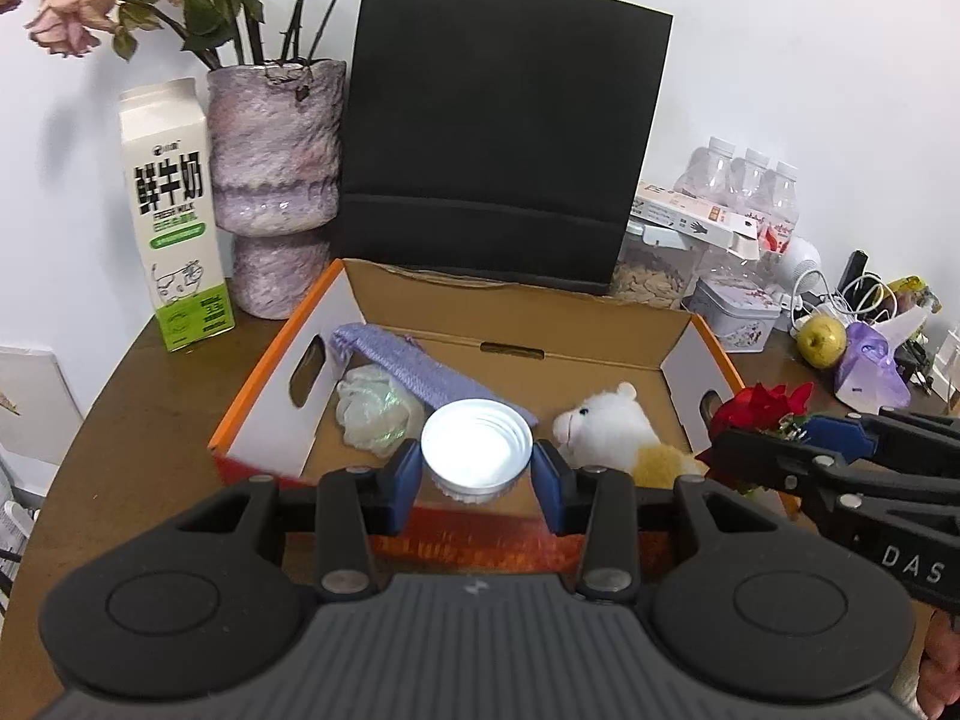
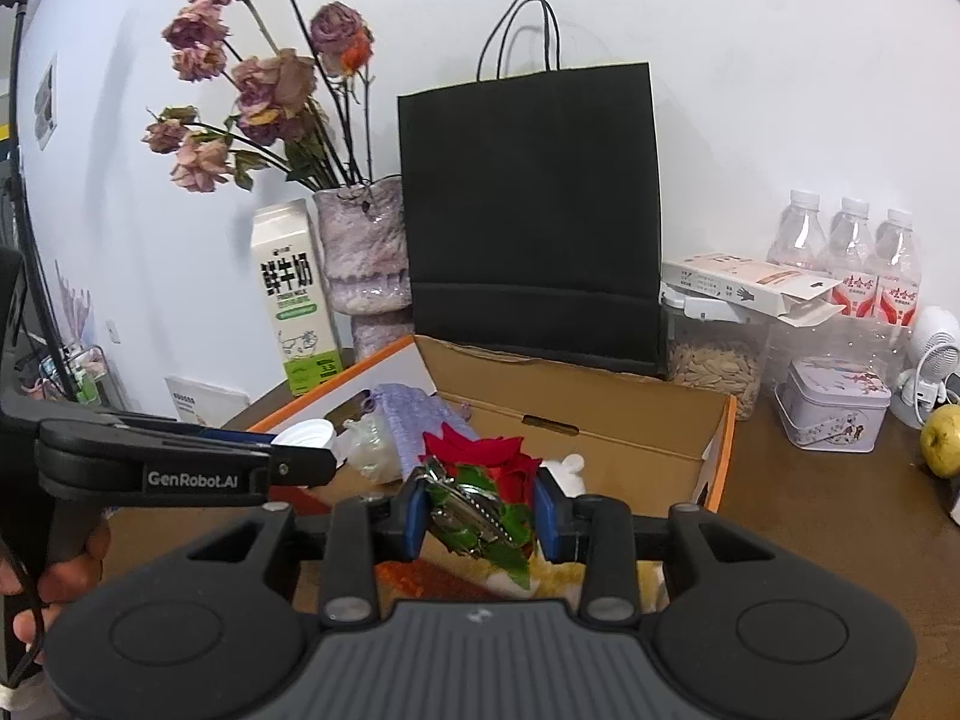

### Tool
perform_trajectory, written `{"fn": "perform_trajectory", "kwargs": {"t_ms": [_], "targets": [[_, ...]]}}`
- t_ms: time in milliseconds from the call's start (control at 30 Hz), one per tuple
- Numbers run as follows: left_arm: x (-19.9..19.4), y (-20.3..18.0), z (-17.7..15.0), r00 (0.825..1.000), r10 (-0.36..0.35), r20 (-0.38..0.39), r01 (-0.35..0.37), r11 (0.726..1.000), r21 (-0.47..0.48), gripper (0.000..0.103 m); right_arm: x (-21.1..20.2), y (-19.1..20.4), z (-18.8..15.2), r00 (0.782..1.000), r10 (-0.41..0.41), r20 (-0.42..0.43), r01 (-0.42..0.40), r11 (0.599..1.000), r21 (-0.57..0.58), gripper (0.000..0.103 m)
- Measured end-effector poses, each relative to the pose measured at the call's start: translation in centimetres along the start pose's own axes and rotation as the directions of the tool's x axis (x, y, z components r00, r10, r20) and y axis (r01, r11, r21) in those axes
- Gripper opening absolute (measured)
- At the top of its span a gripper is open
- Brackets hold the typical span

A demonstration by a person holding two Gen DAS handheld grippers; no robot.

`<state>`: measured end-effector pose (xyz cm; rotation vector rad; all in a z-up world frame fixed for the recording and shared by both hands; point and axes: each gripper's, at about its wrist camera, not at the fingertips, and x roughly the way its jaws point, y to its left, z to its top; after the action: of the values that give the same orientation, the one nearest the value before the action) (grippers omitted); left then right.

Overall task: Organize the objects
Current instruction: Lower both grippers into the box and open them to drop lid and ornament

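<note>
**A:** what's in the cardboard box [image 1: 384,294] rn?

**B:** purple cloth [image 1: 414,369], mesh puff [image 1: 375,411], plush alpaca [image 1: 618,429]. My left claw [image 1: 474,468] grips a white jar [image 1: 477,450] over its near edge; right claw [image 2: 480,516] is clamped on the red rose [image 2: 498,468] beside it.

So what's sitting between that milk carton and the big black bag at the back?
A mottled purple vase of dried roses stands between the milk carton and the black paper bag. Both wrist views show it, the left one most clearly.
</note>
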<state>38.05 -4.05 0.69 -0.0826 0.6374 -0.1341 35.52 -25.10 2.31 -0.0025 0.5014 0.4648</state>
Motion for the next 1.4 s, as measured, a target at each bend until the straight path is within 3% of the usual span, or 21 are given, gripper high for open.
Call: {"fn": "perform_trajectory", "kwargs": {"t_ms": [800, 867, 933, 1067, 1100, 1167, 1400], "targets": [[6.6, -1.4, 3.6, 1.000, -0.004, 0.019, 0.004, 1.000, -0.010, 0.041, 6.6, -4.0, 0.5, 0.996, -0.076, -0.053, 0.078, 0.996, 0.037, 0.037], [6.8, -1.5, 3.6, 1.000, 0.001, 0.025, -0.001, 1.000, -0.005, 0.047, 6.9, -4.3, 0.4, 0.994, -0.091, -0.062, 0.093, 0.995, 0.038, 0.042], [6.9, -1.5, 3.5, 0.999, 0.002, 0.034, -0.002, 1.000, -0.003, 0.067, 7.0, -4.5, 0.2, 0.993, -0.102, -0.066, 0.105, 0.994, 0.039, 0.047], [6.8, -1.2, 3.2, 0.998, 0.020, 0.055, -0.019, 1.000, -0.016, 0.093, 7.0, -4.8, 0.0, 0.991, -0.116, -0.065, 0.119, 0.992, 0.037, 0.085], [6.8, -1.1, 3.2, 0.998, 0.025, 0.059, -0.024, 0.999, -0.026, 0.101, 6.9, -4.8, 0.0, 0.991, -0.118, -0.064, 0.120, 0.992, 0.036, 0.088], [6.6, -0.7, 3.2, 0.997, 0.034, 0.072, -0.031, 0.999, -0.043, 0.103, 6.8, -4.8, 0.0, 0.990, -0.121, -0.066, 0.124, 0.992, 0.034, 0.102], [6.1, -0.2, 3.1, 0.997, 0.045, 0.065, -0.041, 0.998, -0.054, 0.103, 6.1, -5.0, 0.1, 0.989, -0.135, -0.061, 0.137, 0.990, 0.033, 0.103]]}}
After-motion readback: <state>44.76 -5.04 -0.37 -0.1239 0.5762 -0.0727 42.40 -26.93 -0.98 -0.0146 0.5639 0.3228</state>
